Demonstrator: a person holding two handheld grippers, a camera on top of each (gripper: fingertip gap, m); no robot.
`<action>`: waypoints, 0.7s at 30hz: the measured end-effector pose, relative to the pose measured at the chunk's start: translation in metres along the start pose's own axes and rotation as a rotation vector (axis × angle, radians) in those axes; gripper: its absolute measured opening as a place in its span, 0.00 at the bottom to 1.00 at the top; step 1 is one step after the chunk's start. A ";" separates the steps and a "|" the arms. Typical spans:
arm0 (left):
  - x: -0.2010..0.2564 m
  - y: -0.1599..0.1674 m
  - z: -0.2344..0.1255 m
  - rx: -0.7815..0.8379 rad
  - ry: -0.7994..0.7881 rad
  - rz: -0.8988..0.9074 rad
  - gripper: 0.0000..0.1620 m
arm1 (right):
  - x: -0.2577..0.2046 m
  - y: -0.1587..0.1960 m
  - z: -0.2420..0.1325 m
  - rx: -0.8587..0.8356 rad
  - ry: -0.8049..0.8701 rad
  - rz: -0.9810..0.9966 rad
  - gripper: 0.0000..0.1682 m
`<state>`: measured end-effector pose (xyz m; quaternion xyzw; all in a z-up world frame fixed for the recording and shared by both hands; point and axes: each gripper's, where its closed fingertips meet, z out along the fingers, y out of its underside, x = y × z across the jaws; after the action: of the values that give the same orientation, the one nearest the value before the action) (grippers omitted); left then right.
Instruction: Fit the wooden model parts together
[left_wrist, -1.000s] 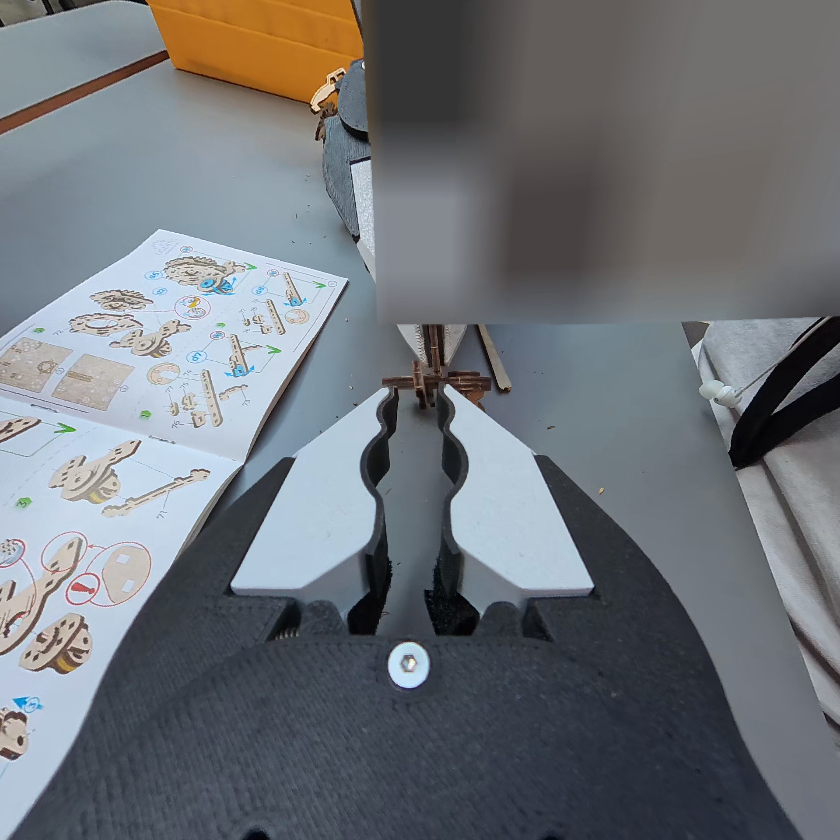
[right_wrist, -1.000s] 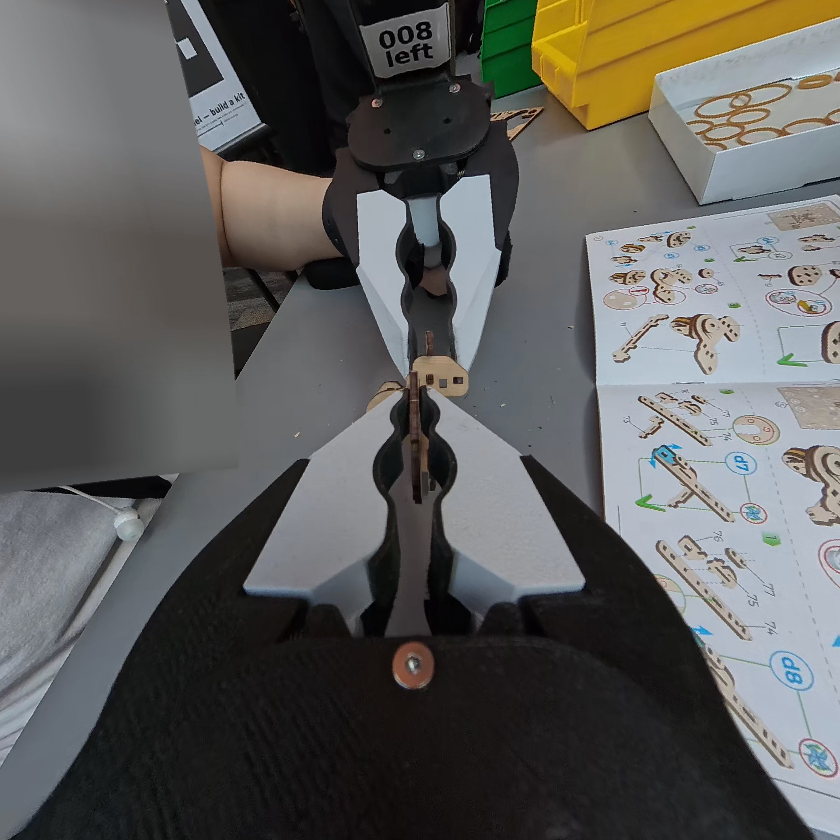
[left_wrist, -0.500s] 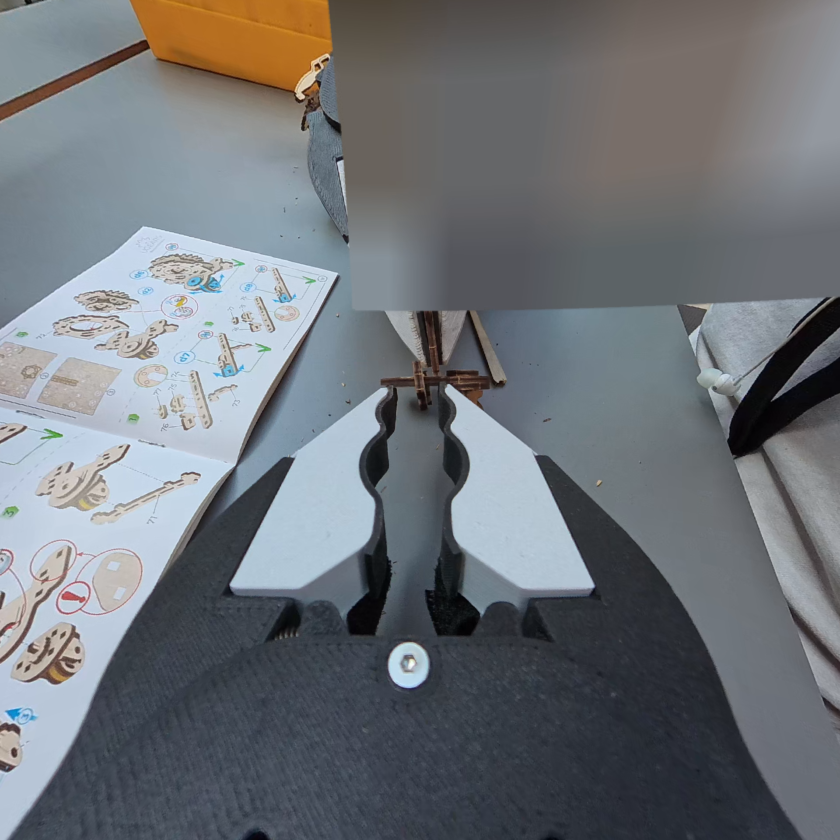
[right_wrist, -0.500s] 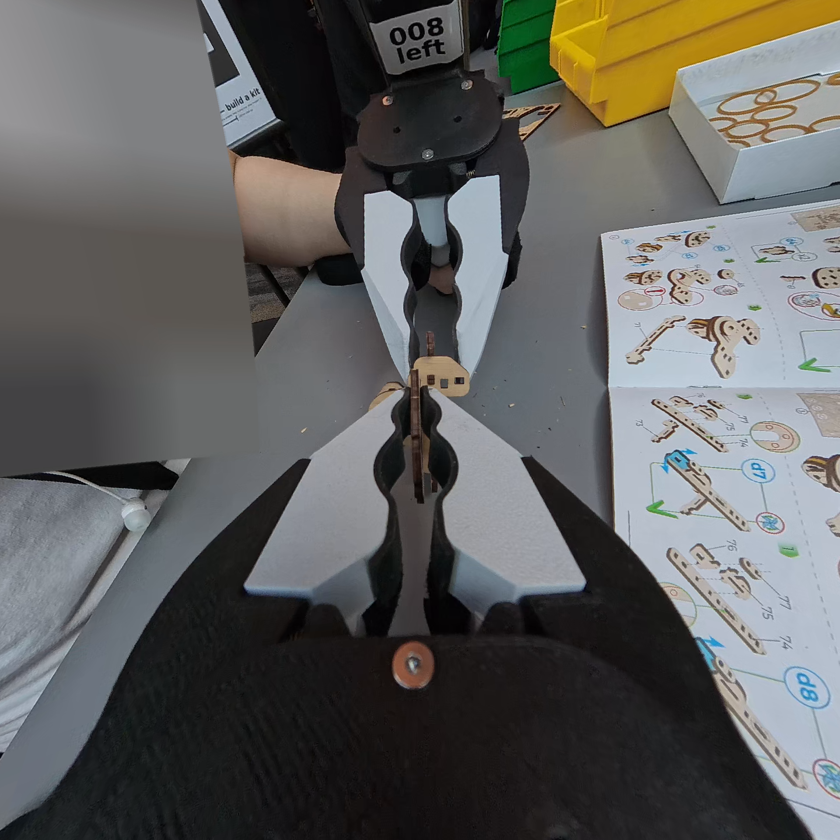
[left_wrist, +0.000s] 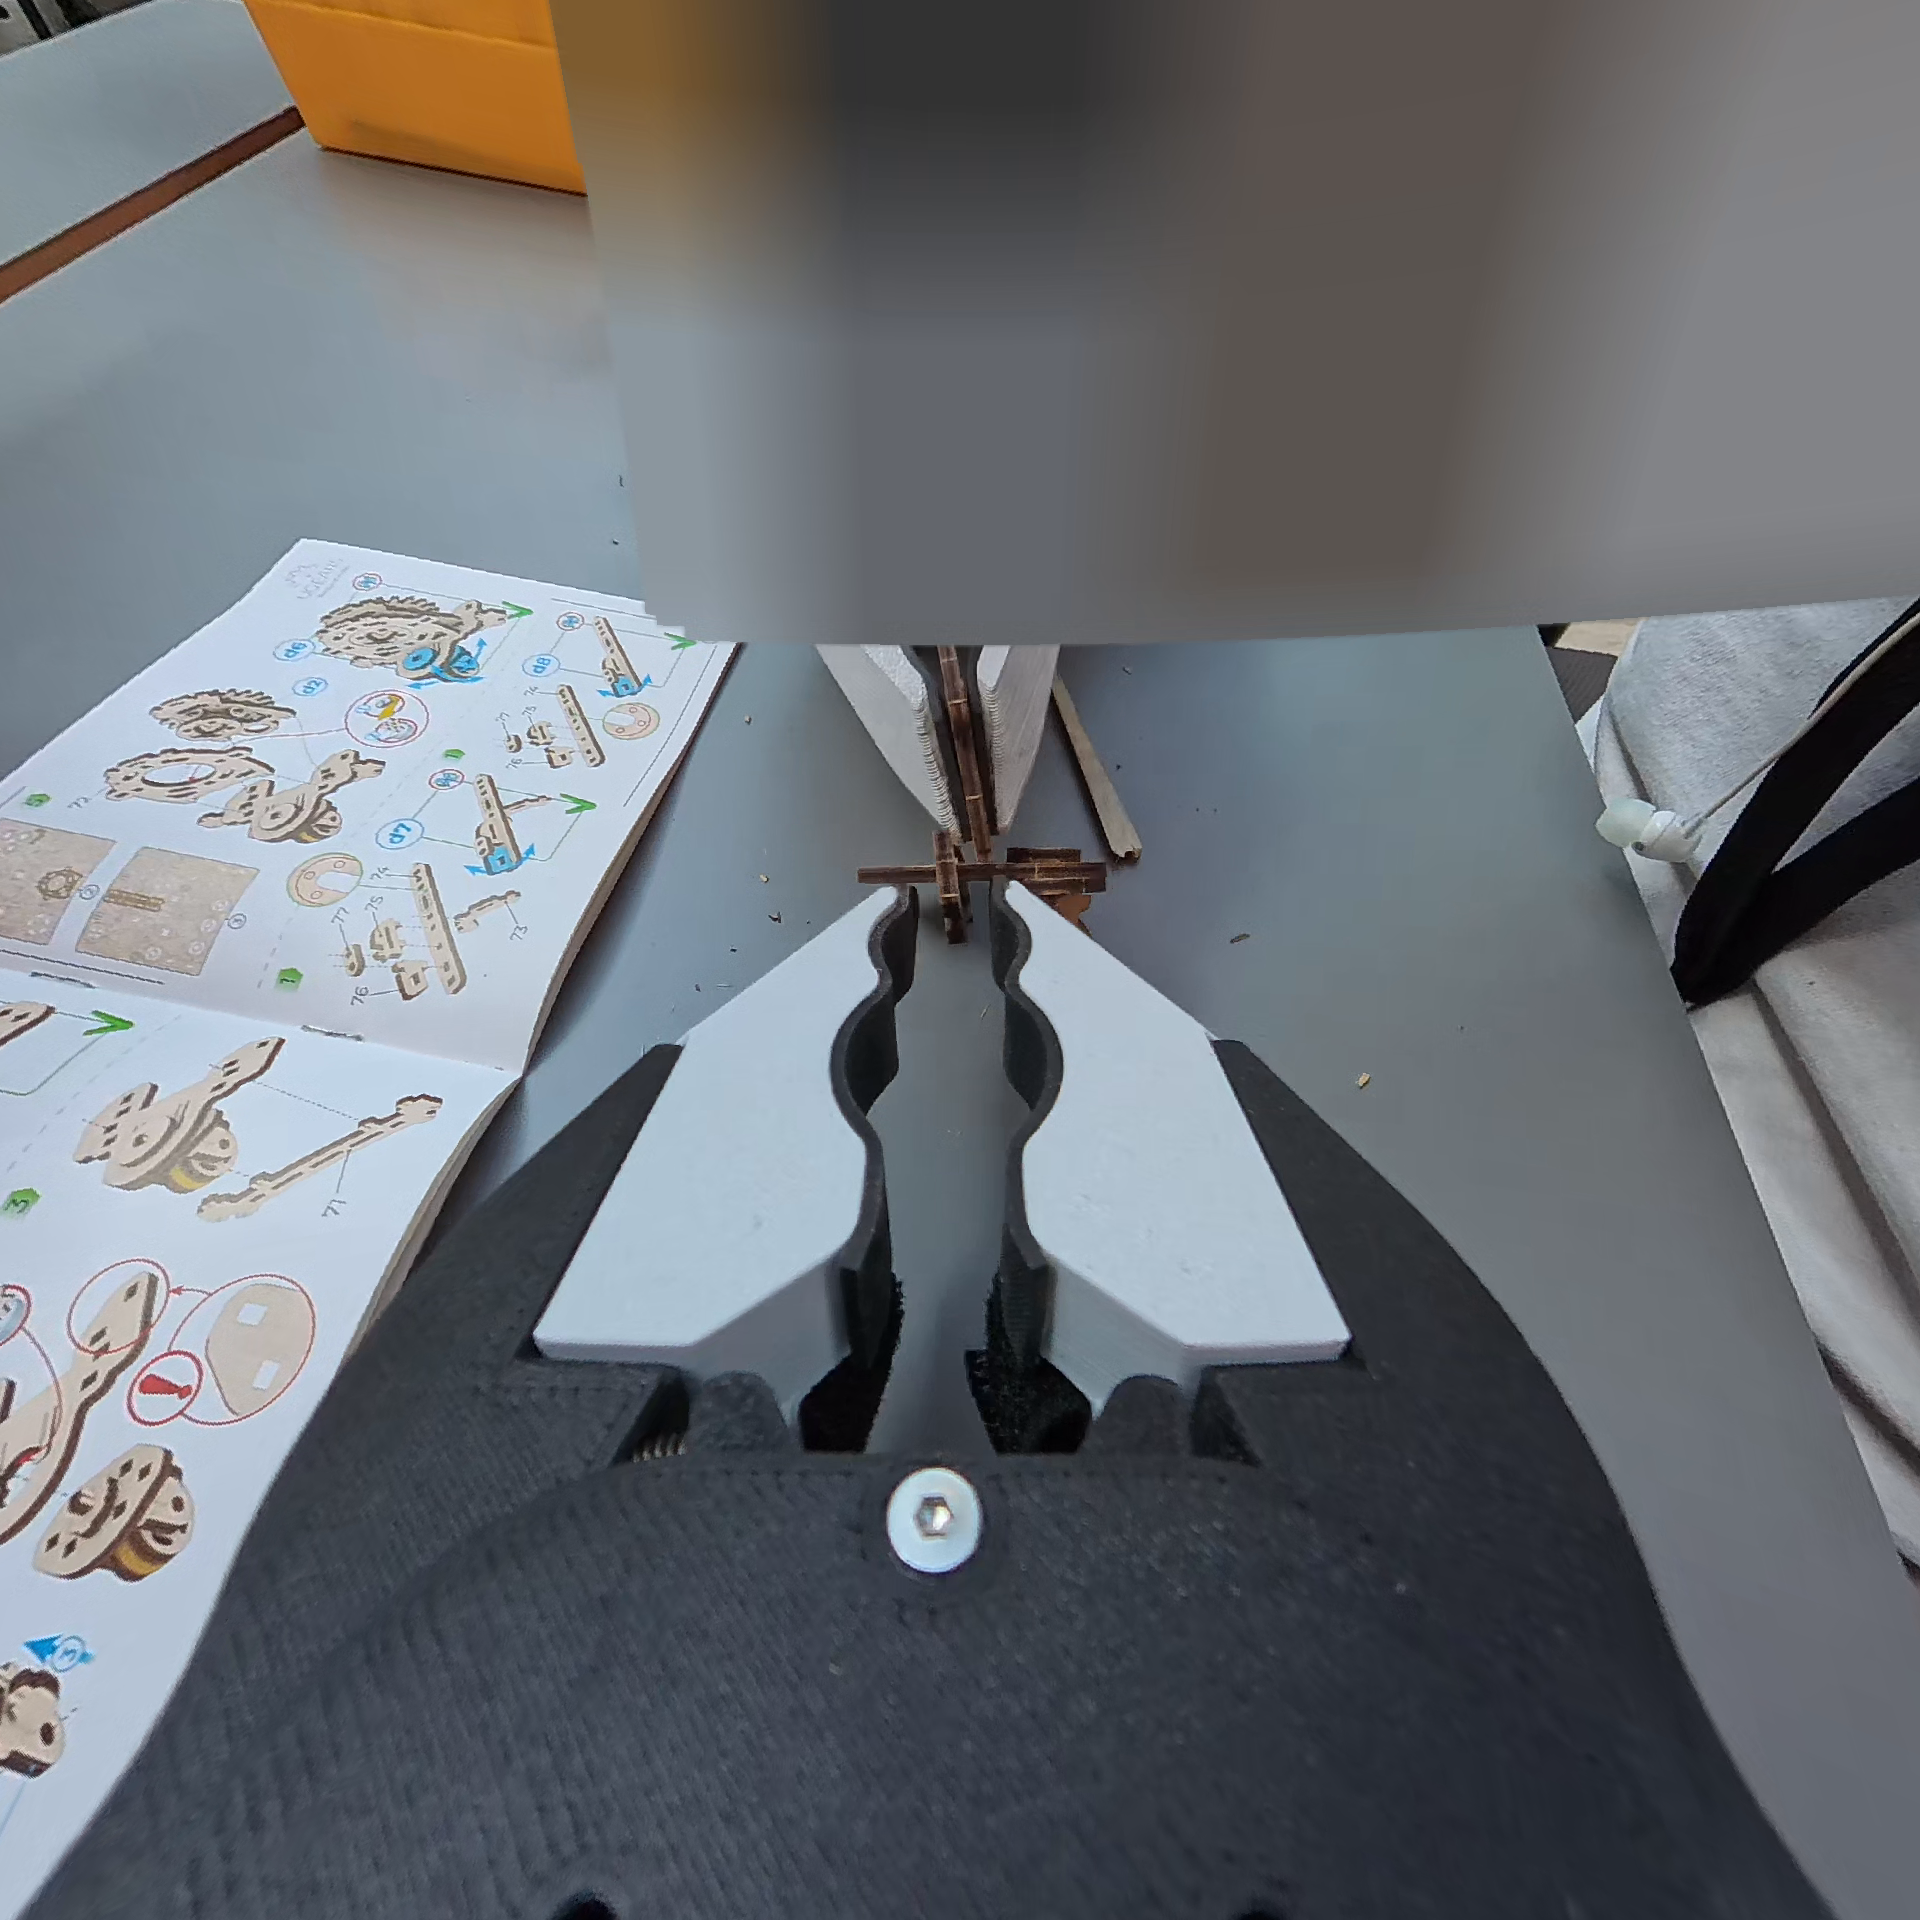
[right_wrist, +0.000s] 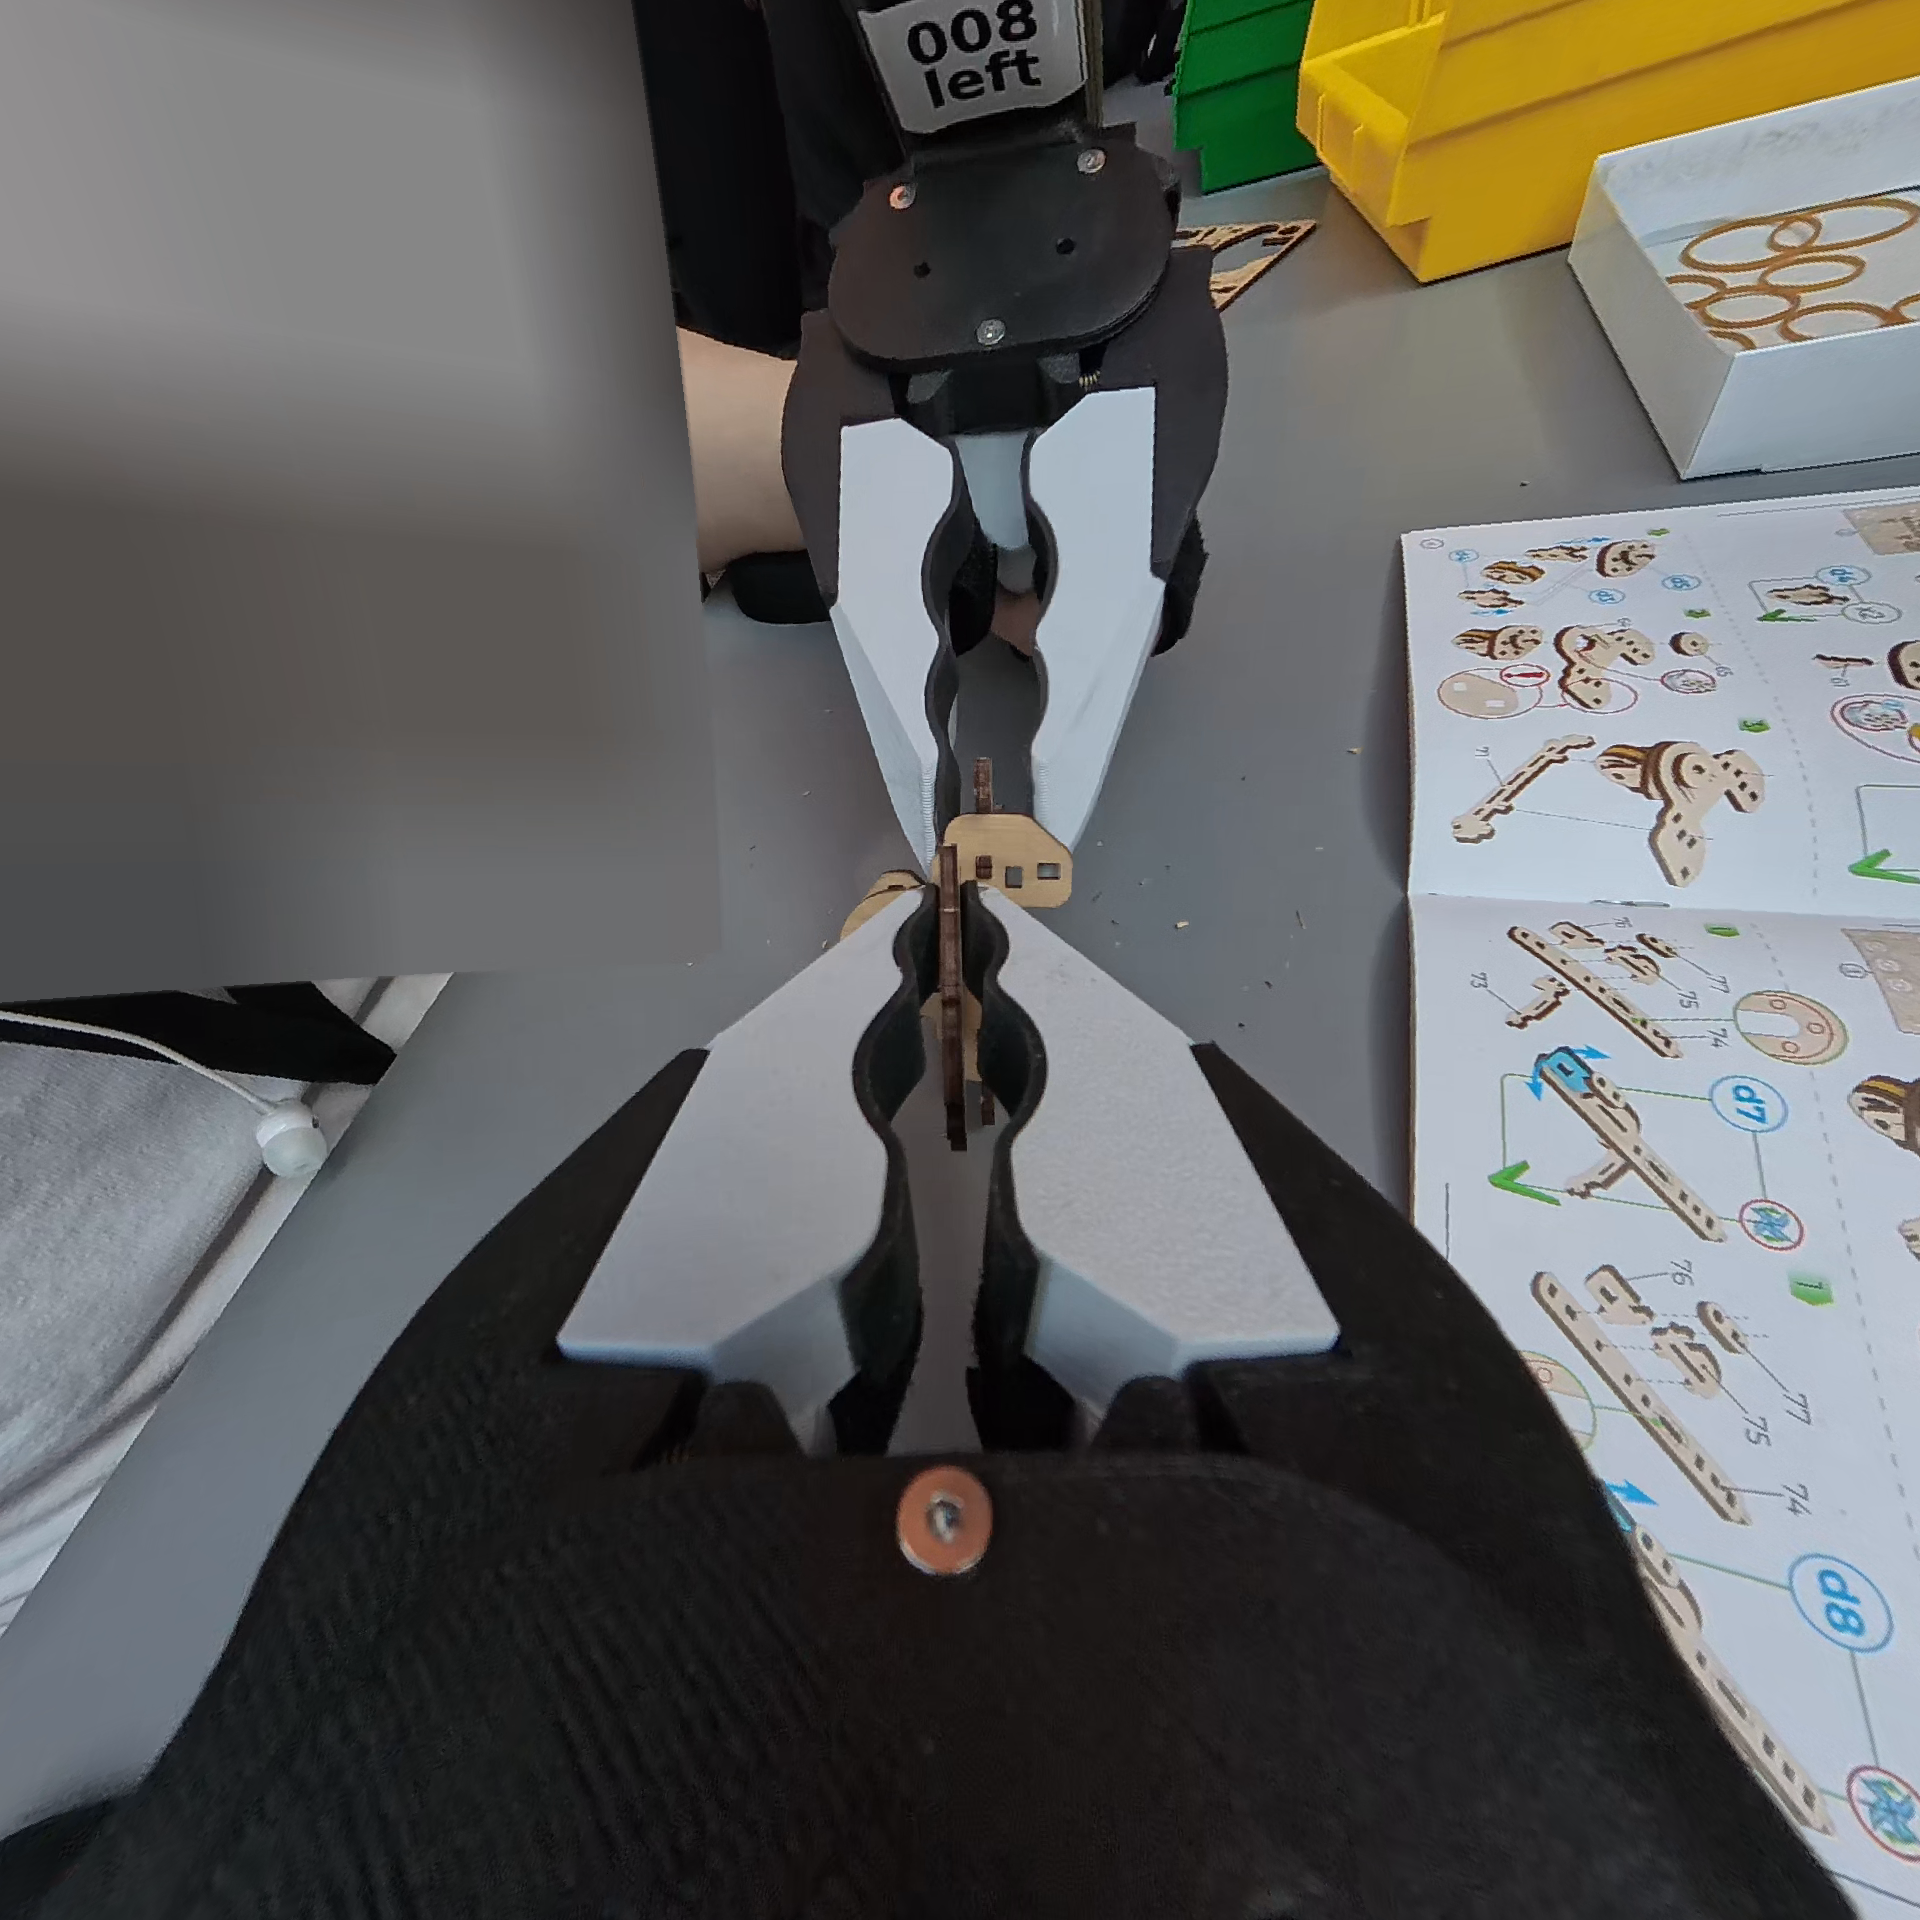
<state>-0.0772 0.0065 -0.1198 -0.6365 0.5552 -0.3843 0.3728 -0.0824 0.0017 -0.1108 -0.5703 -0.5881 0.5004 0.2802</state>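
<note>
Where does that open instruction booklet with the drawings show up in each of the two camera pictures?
Left wrist view: the instruction booklet lies at left, beside the left gripper.
Right wrist view: it lies along the right edge.
Shared landmark: the wooden model parts between both grippers' tips.

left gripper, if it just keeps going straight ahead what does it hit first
Most likely the small wooden cross-piece just beyond the left gripper tips, held edge-on by the right gripper facing it. Whether tips and wood already touch is unclear.
</note>
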 end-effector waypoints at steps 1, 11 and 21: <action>0.001 0.000 0.000 0.000 -0.001 0.004 0.06 | 0.000 0.000 0.000 0.001 0.004 -0.001 0.01; 0.003 0.000 0.000 -0.014 -0.008 0.019 0.04 | -0.001 0.001 0.001 -0.020 0.006 0.020 0.01; 0.003 0.000 0.000 -0.024 0.004 0.003 0.04 | -0.001 0.002 0.003 -0.053 0.046 0.023 0.01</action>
<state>-0.0774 0.0033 -0.1197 -0.6391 0.5616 -0.3785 0.3646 -0.0841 -0.0003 -0.1132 -0.5957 -0.5877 0.4747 0.2727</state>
